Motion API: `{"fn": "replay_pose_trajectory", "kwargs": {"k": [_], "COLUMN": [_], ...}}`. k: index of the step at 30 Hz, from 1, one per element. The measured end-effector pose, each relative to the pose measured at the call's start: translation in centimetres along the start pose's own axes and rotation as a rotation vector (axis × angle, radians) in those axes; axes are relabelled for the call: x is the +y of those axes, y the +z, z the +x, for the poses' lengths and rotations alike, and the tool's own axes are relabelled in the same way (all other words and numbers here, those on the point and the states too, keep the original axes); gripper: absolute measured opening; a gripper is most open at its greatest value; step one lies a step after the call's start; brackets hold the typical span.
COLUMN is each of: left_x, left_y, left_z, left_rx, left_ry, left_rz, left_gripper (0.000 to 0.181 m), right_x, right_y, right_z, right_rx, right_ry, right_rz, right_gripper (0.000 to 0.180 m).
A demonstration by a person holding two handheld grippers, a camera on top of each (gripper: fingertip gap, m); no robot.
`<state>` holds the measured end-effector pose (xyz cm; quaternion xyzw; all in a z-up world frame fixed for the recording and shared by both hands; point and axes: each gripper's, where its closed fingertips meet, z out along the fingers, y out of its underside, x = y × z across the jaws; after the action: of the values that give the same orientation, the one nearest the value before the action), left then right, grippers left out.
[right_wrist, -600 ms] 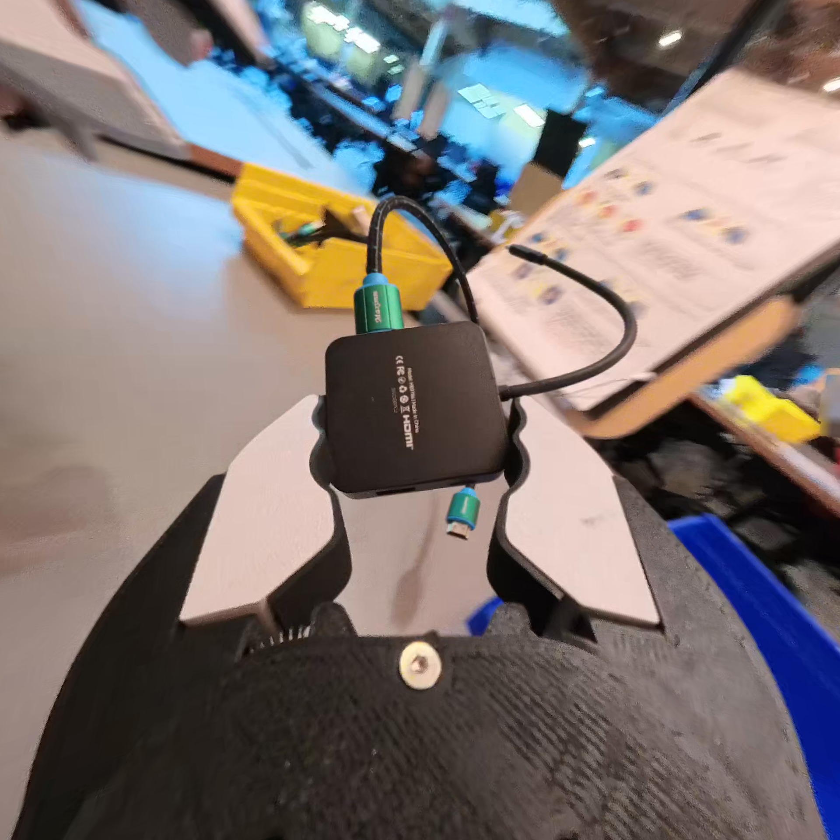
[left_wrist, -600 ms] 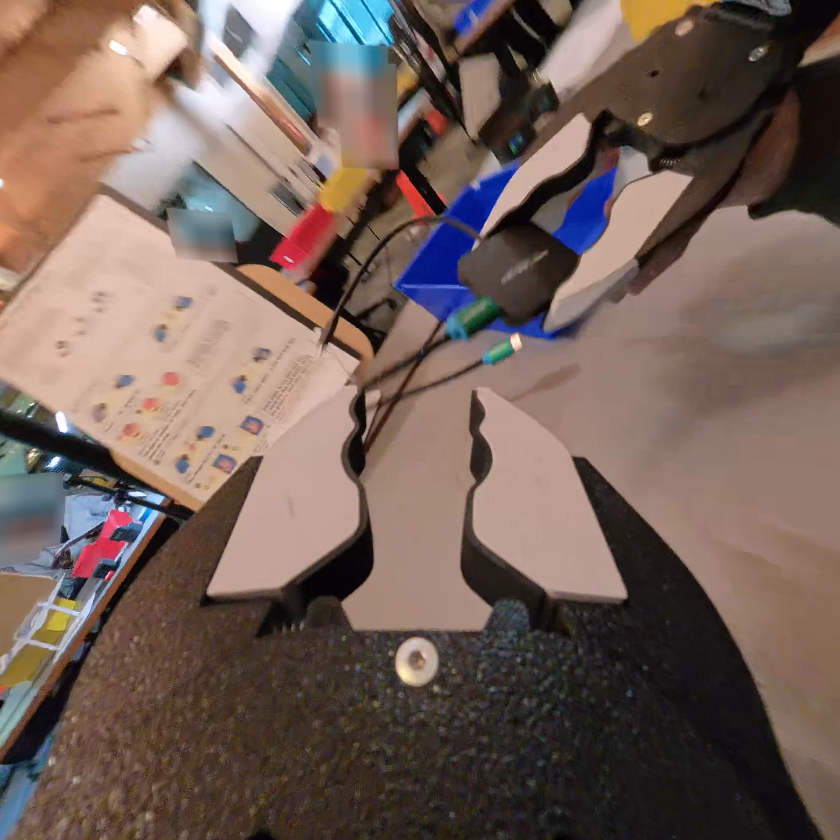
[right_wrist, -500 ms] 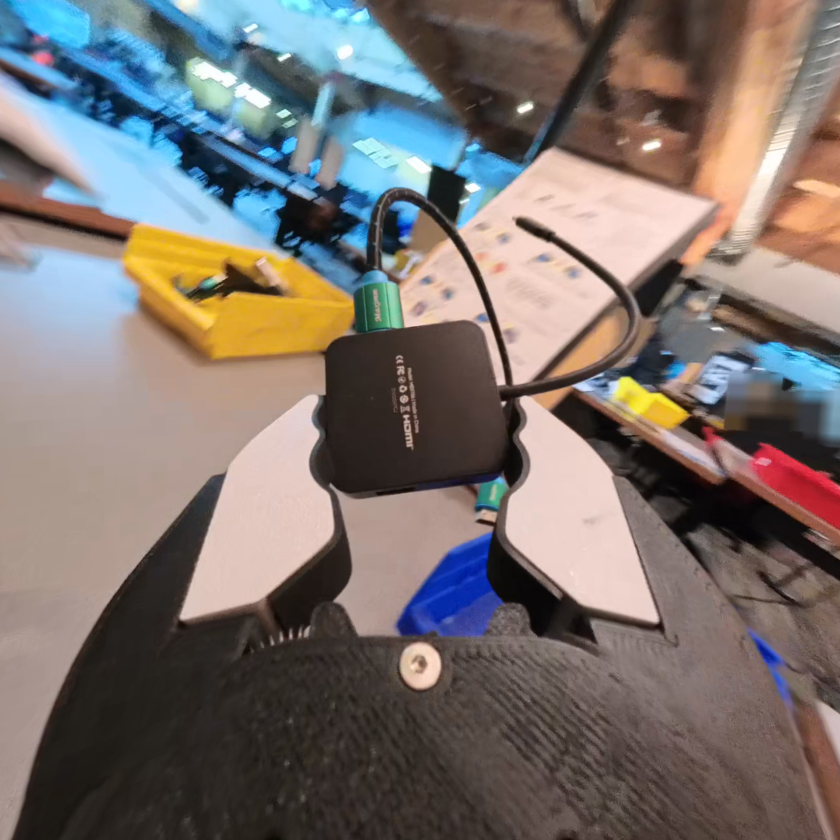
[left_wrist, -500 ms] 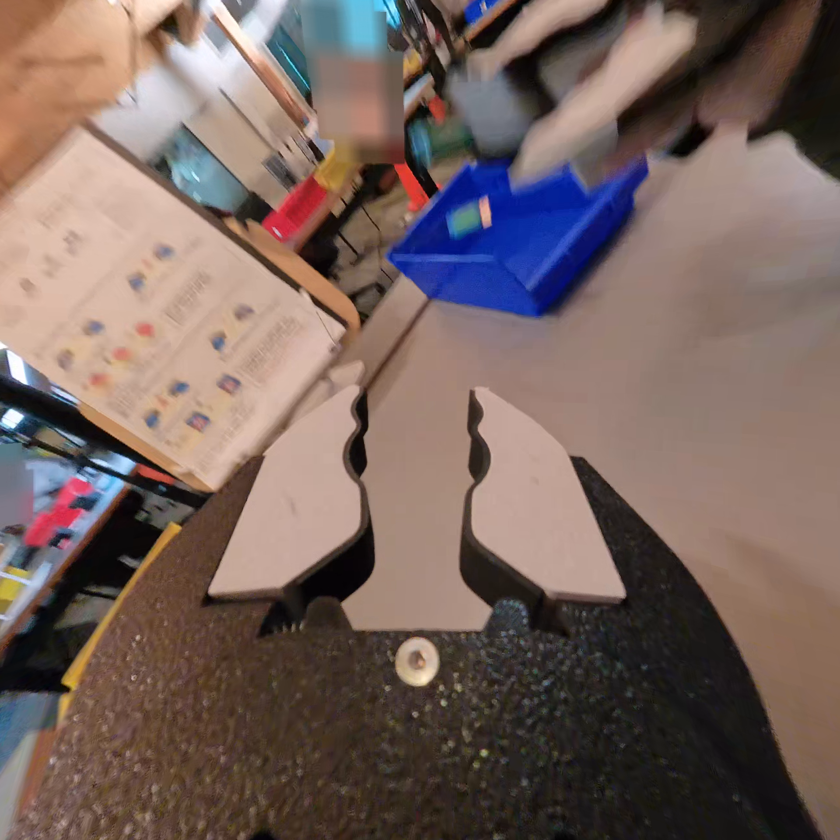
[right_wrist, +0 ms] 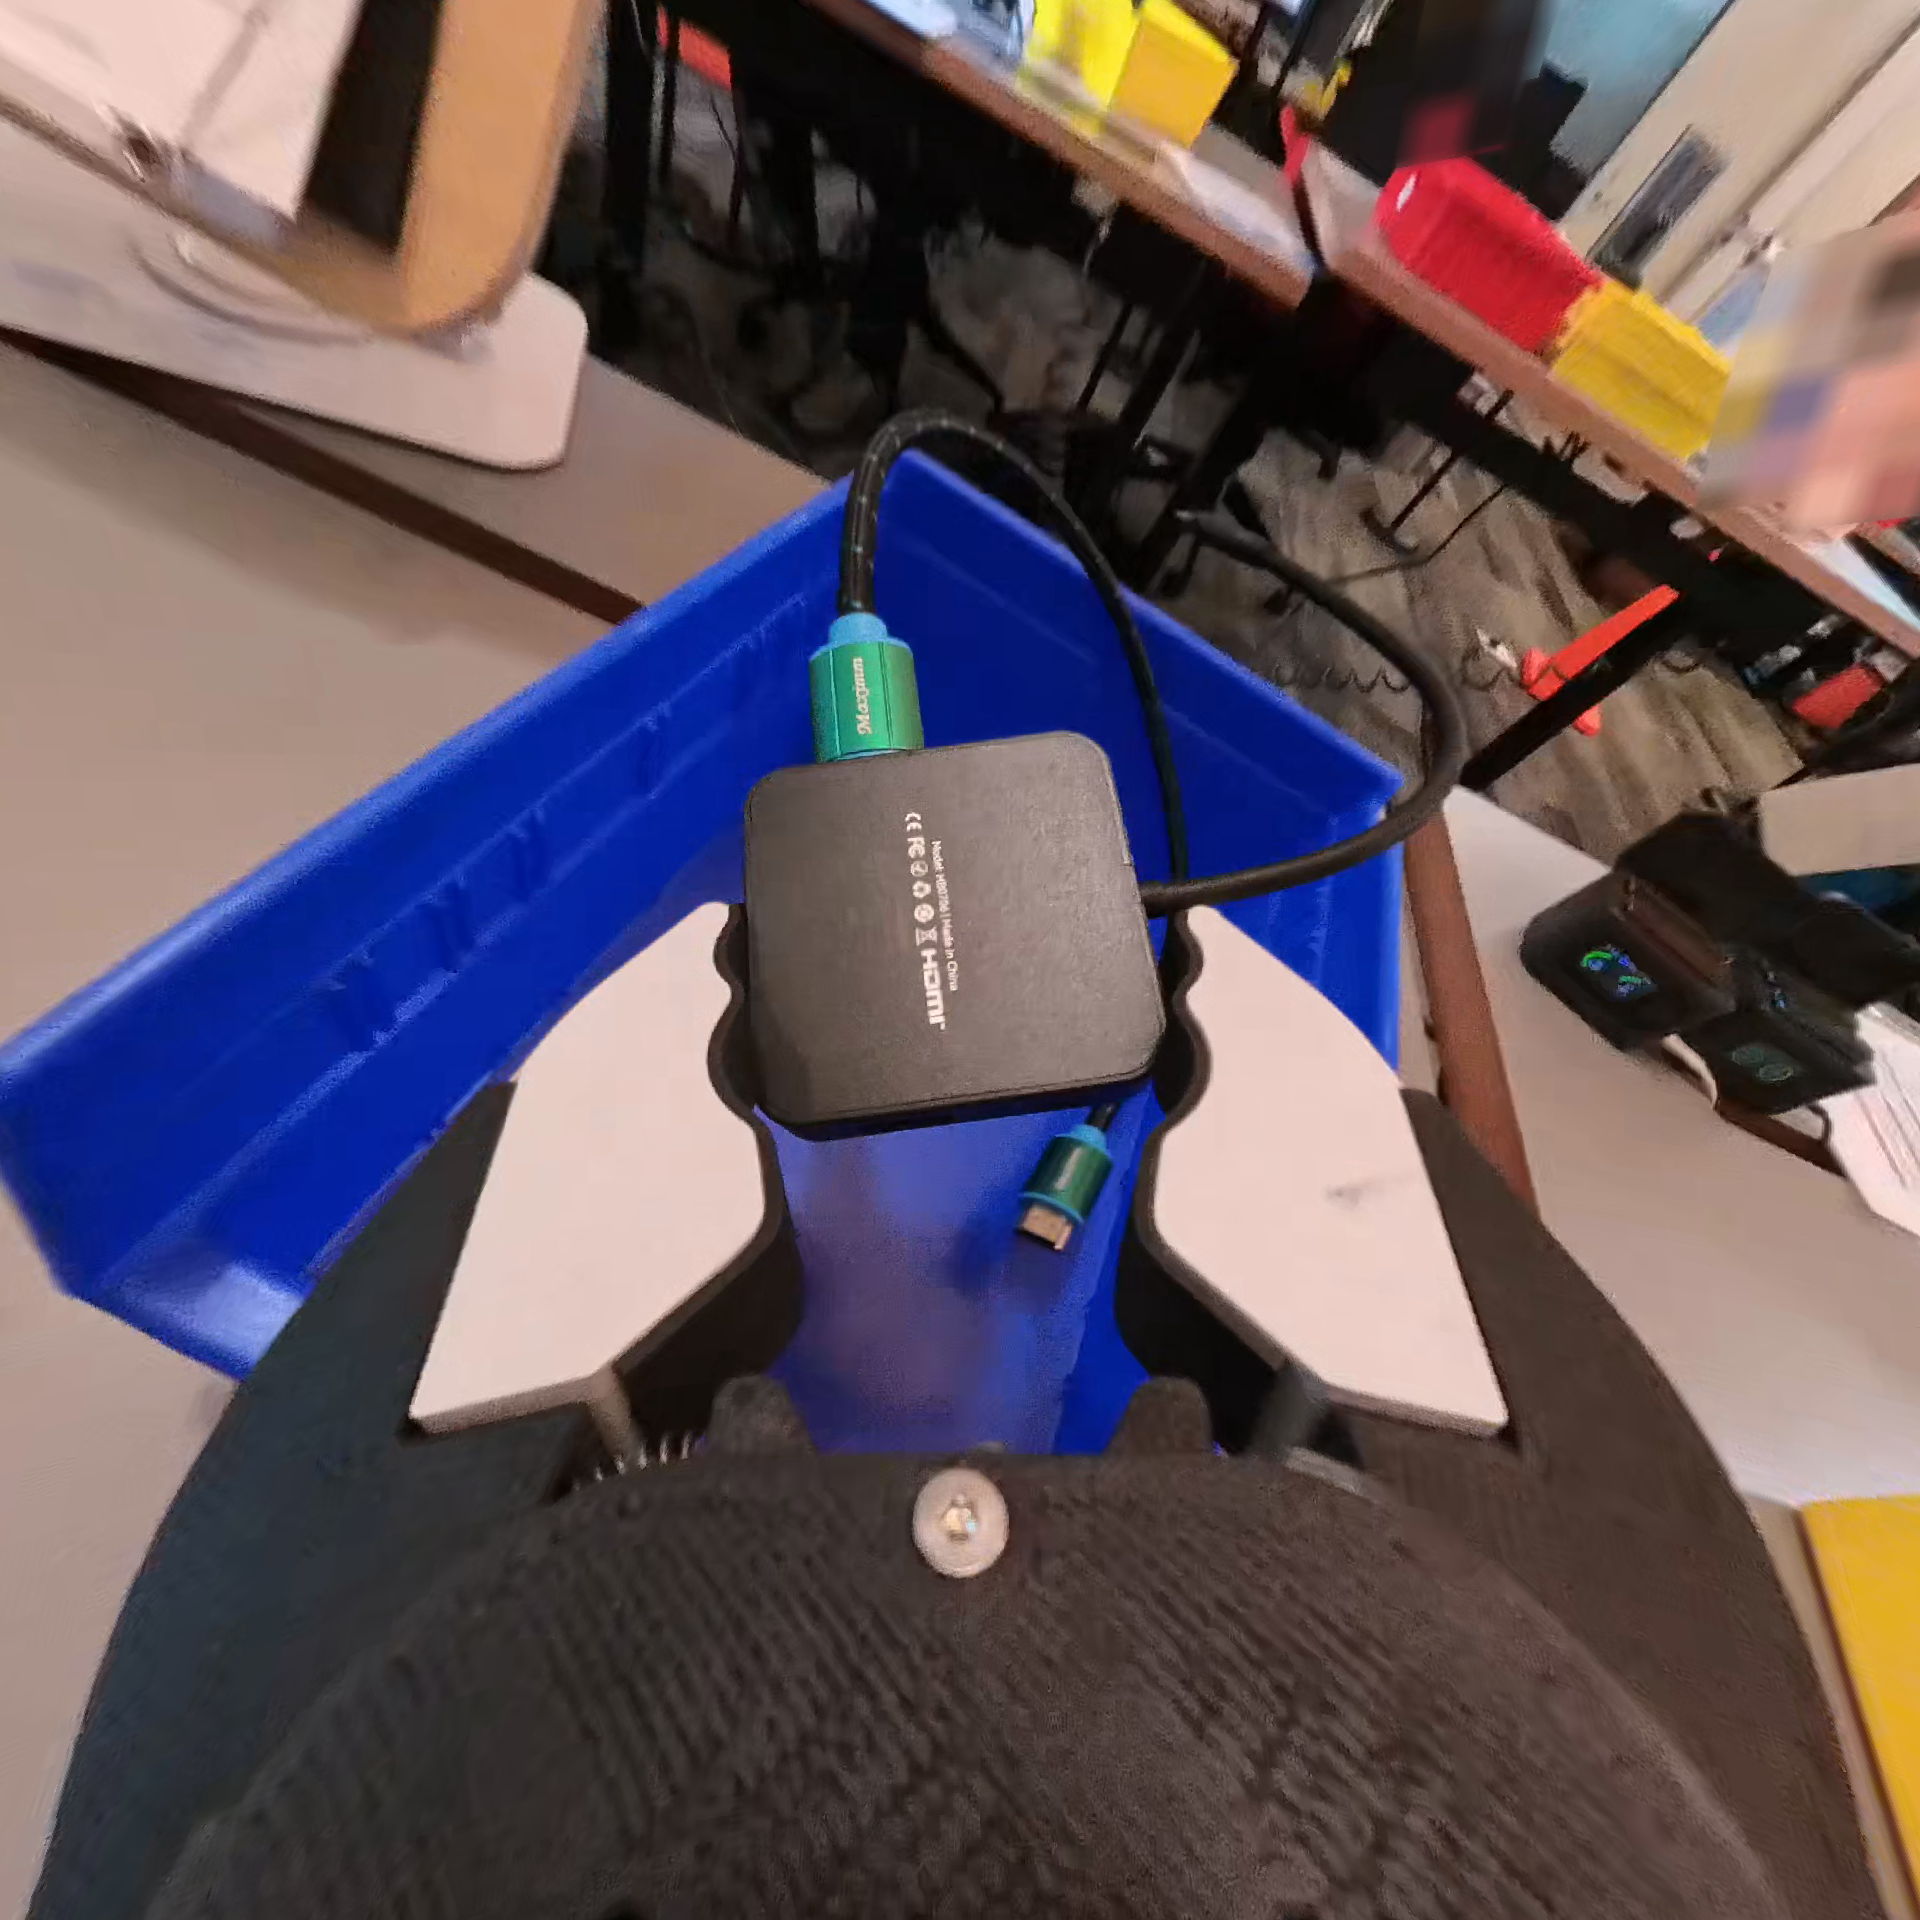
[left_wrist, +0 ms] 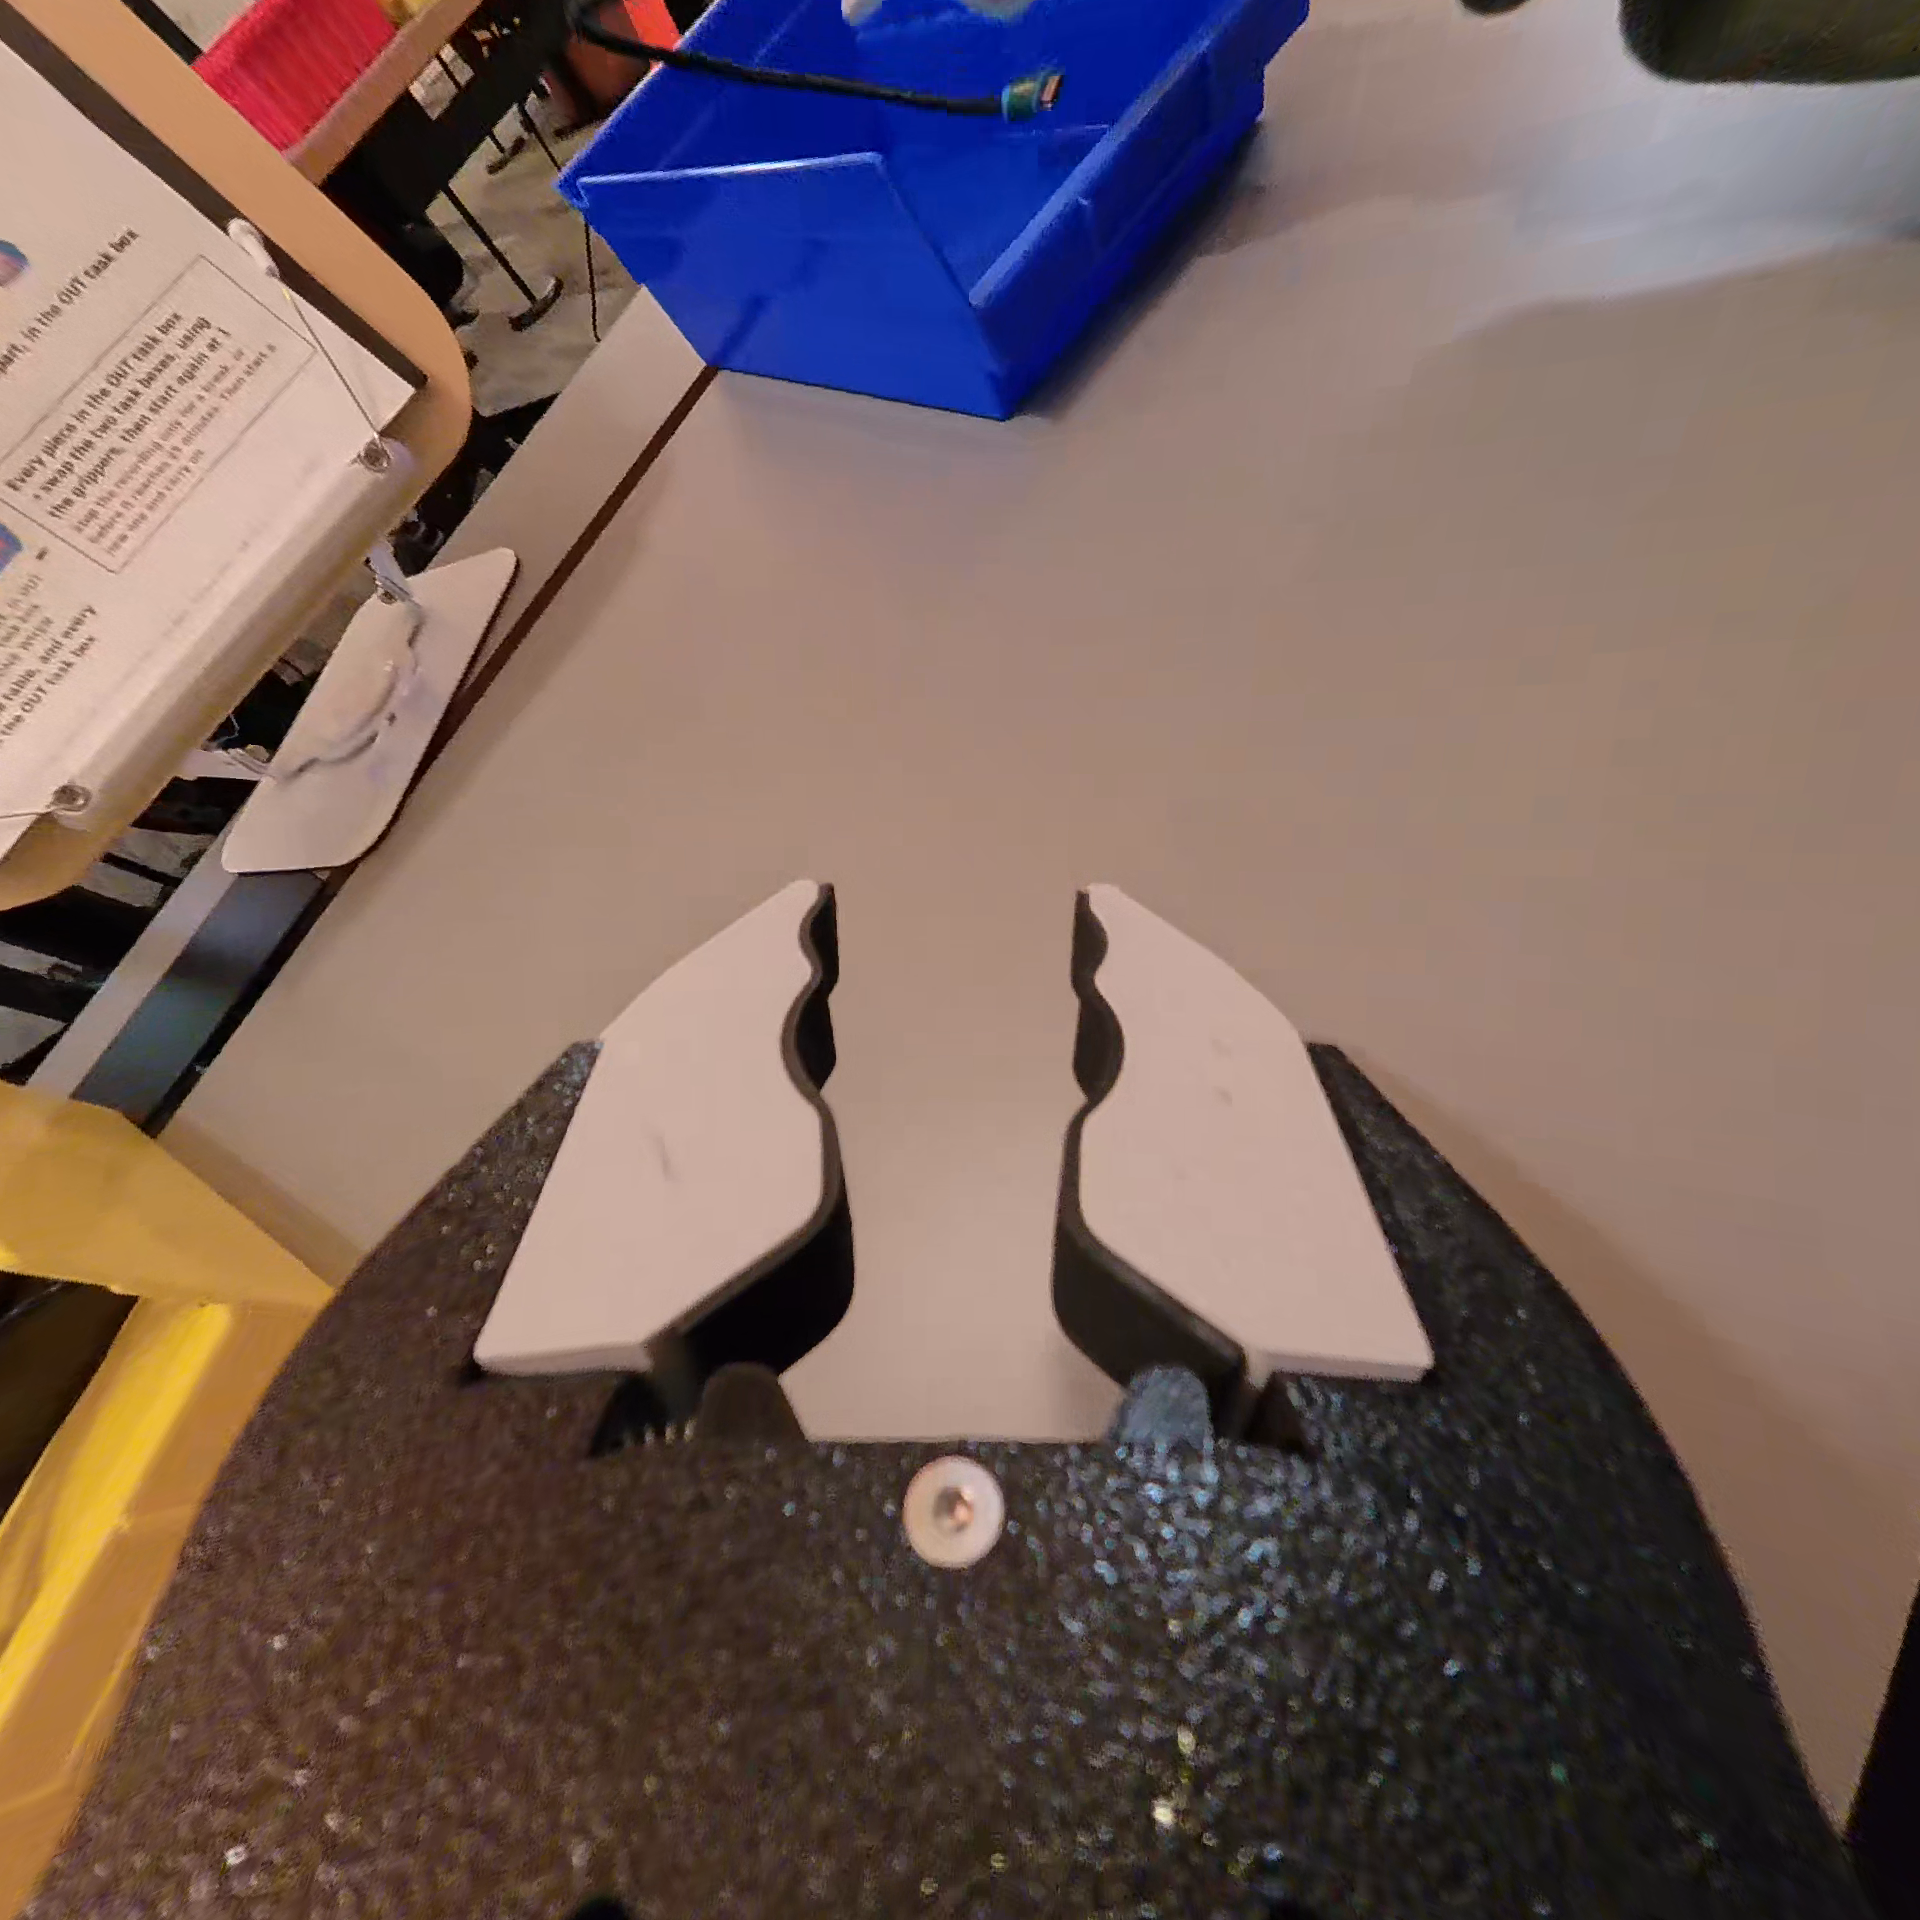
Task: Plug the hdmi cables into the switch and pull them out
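Observation:
My right gripper (right_wrist: 951, 935) is shut on the black HDMI switch (right_wrist: 945, 930) and holds it above the blue bin (right_wrist: 436, 914). A green-ended HDMI cable (right_wrist: 864, 691) is plugged into the switch's far side. Its other small green plug (right_wrist: 1062, 1179) hangs loose below the switch. A thin black lead (right_wrist: 1382, 821) leaves the switch's right side. My left gripper (left_wrist: 951, 904) is open and empty over the grey table (left_wrist: 1351, 644). In the left wrist view the cable's loose plug (left_wrist: 1029, 96) dangles over the blue bin (left_wrist: 831, 281).
An instruction board (left_wrist: 156, 416) on a stand sits at the table's left edge. A yellow bin (left_wrist: 94, 1351) lies at my left gripper's near left. A yellow corner (right_wrist: 1870, 1621) shows at the right wrist view's lower right. Black devices (right_wrist: 1714, 977) sit on the neighbouring table.
My right gripper has swung with the switch from facing the yellow bin to above the blue bin. My left gripper has tilted down toward the table, still open and empty.

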<state>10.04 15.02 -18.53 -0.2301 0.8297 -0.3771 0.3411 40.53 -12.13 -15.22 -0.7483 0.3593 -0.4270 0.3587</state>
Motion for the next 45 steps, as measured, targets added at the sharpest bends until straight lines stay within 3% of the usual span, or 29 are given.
{"fn": "replay_pose_trajectory", "kwargs": {"k": [5,9,12,16,23,27,29,31,34,38,42,45], "left_x": [1.5,3.2,4.7,7.2,9.4,12.3,14.9,17.4,20.3,21.7,24.6,24.8], "left_y": [-0.5,-1.5,-2.7,-4.5,-6.2,-4.8,-3.1,-1.6,0.0,3.2,3.7,4.3], "left_z": [-0.5,-3.0,-6.0,-12.1,-27.4,-36.5,-39.0,-40.5,-42.7,-43.8,-44.5,-44.5], "left_rx": [0.03,-0.018,-0.074,-0.203,-0.354,-0.396,-0.36,-0.349,-0.415,-0.425,-0.592,-0.611], "left_ry": [-0.067,-0.111,-0.154,-0.264,-0.719,-1.082,-1.257,-1.363,-1.426,-1.502,-1.458,-1.476], "left_rz": [-0.013,-0.051,-0.085,-0.165,-0.221,-0.251,-0.349,-0.469,-0.575,-0.629,-0.806,-0.865], "left_gripper": [0.043,0.043,0.043,0.042,0.048,0.055,0.066,0.069,0.068,0.067,0.051,0.061], "right_x": [3.7,3.9,1.9,-2.3,-5.2,-5.0,-4.4,-4.1,-5.6,-5.8,-5.5,-5.3], "right_y": [2.0,1.0,-1.6,-5.7,-6.6,-5.2,-4.8,-4.9,-6.6,-7.0,-7.0,-6.9], "right_z": [-3.4,-3.4,-2.7,-2.8,-12.9,-16.8,-17.8,-17.8,-17.0,-15.0,-14.0,-14.0], "right_rx": [-0.094,-0.05,-0.057,-0.104,-0.447,-0.488,-0.467,-0.432,-0.421,-0.363,-0.335,-0.343], "right_ry": [0.001,0.04,0.097,0.232,0.248,0.231,0.159,0.085,0.1,0.131,0.157,0.156], "right_rz": [-0.134,-0.093,0.003,0.227,0.405,0.399,0.359,0.357,0.477,0.513,0.511,0.495], "right_gripper": [0.076,0.074,0.099,0.096,0.089,0.087,0.099,0.09,0.082,0.081,0.08,0.081]}}
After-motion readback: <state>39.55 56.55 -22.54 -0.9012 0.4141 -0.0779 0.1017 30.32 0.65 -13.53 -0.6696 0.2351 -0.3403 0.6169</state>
